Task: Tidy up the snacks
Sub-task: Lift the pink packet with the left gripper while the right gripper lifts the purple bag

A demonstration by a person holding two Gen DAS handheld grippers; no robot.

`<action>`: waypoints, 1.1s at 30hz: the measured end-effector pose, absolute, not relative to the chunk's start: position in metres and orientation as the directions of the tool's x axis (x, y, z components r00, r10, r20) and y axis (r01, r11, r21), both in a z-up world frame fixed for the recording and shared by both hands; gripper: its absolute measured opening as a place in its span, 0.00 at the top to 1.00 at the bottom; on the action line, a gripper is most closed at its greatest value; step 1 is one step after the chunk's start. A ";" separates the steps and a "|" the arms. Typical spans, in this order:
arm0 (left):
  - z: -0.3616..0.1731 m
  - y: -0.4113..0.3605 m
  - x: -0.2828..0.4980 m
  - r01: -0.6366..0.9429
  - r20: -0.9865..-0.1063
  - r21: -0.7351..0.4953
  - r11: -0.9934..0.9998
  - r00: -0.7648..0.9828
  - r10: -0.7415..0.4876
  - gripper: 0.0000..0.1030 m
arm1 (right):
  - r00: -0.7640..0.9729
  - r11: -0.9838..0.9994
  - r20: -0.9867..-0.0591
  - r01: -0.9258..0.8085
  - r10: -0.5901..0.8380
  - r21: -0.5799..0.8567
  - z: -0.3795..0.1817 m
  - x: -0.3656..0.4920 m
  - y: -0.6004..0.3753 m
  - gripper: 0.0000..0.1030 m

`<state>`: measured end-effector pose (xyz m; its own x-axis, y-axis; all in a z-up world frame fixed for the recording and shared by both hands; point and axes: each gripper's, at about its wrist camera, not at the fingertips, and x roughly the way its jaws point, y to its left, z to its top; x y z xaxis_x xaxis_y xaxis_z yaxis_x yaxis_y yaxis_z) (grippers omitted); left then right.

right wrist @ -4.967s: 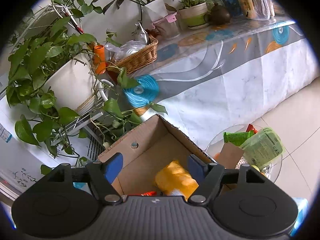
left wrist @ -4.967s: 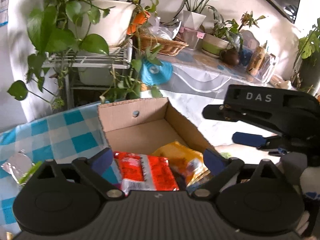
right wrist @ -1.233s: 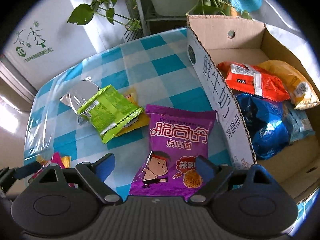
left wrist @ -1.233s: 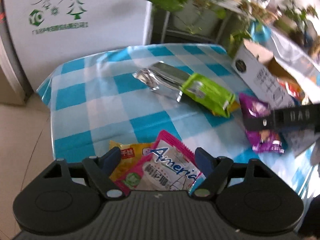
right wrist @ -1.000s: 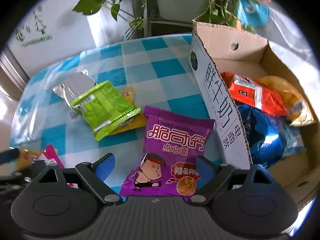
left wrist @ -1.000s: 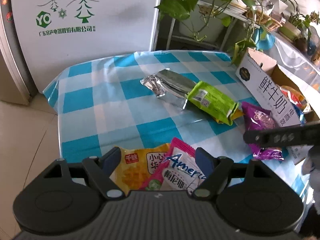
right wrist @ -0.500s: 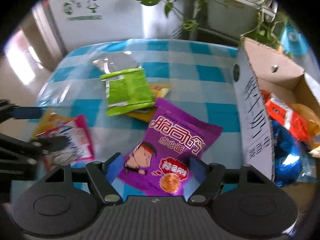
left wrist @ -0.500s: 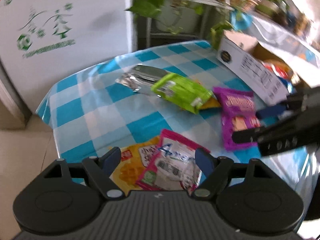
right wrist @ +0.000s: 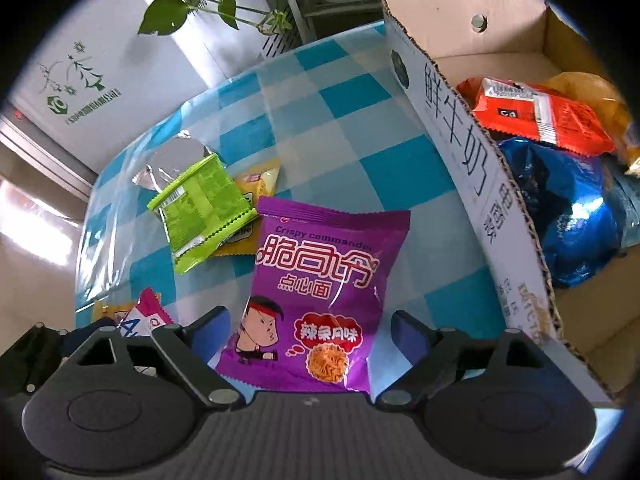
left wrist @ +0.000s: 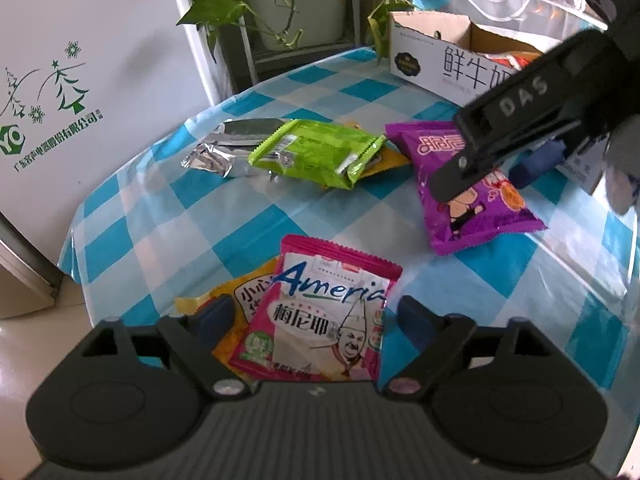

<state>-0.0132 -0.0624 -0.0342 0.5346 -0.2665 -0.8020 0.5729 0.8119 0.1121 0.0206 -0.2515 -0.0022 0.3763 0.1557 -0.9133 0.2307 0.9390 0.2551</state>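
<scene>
My left gripper (left wrist: pixel 316 314) is open, its jaws on either side of a pink-and-white snack packet (left wrist: pixel 320 320) that lies over a yellow packet (left wrist: pixel 244 300). My right gripper (right wrist: pixel 310 330) is open, low over a purple noodle-snack bag (right wrist: pixel 320 292), which also shows in the left wrist view (left wrist: pixel 468 200). A green packet (right wrist: pixel 200 208) lies over a silver packet (right wrist: pixel 172 160) and a yellow one (right wrist: pixel 256 184) further back. The cardboard box (right wrist: pixel 472 152) at the right holds an orange-red packet (right wrist: pixel 540 116), a blue bag (right wrist: pixel 568 208) and a yellow bag (right wrist: pixel 592 84).
The snacks lie on a blue-and-white checked tablecloth (left wrist: pixel 192 208) on a small round table. A white panel with green print (left wrist: pixel 60 92) stands behind it at left. Potted plants on a rack (left wrist: pixel 296 12) stand behind the table and box.
Both grippers left the box and swung back over the table. The left has closed in low around the pink packet; the right has closed in low over the purple bag.
</scene>
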 end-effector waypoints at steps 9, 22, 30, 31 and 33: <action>-0.041 -0.062 -0.010 0.534 -0.804 0.105 0.839 0.542 -0.244 0.00 | 0.362 0.977 -0.929 0.158 0.075 0.141 -0.014 0.027 -0.229 0.01; -0.035 -0.072 -0.023 0.576 -0.778 0.211 0.789 0.588 -0.222 0.10 | 0.373 0.979 -0.927 0.169 0.045 0.116 -0.010 0.027 -0.229 0.12; -0.031 -0.072 -0.021 0.577 -0.783 0.180 0.796 0.574 -0.239 0.41 | 0.396 0.977 -0.916 0.166 0.060 0.135 -0.006 0.025 -0.232 0.26; -0.031 -0.071 -0.021 0.573 -0.782 0.180 0.800 0.576 -0.237 0.44 | 0.397 0.977 -0.916 0.162 0.063 0.137 -0.006 0.025 -0.232 0.27; -0.029 -0.070 -0.020 0.564 -0.780 0.170 0.808 0.578 -0.240 0.47 | 0.398 0.977 -0.915 0.159 0.070 0.144 -0.005 0.024 -0.232 0.27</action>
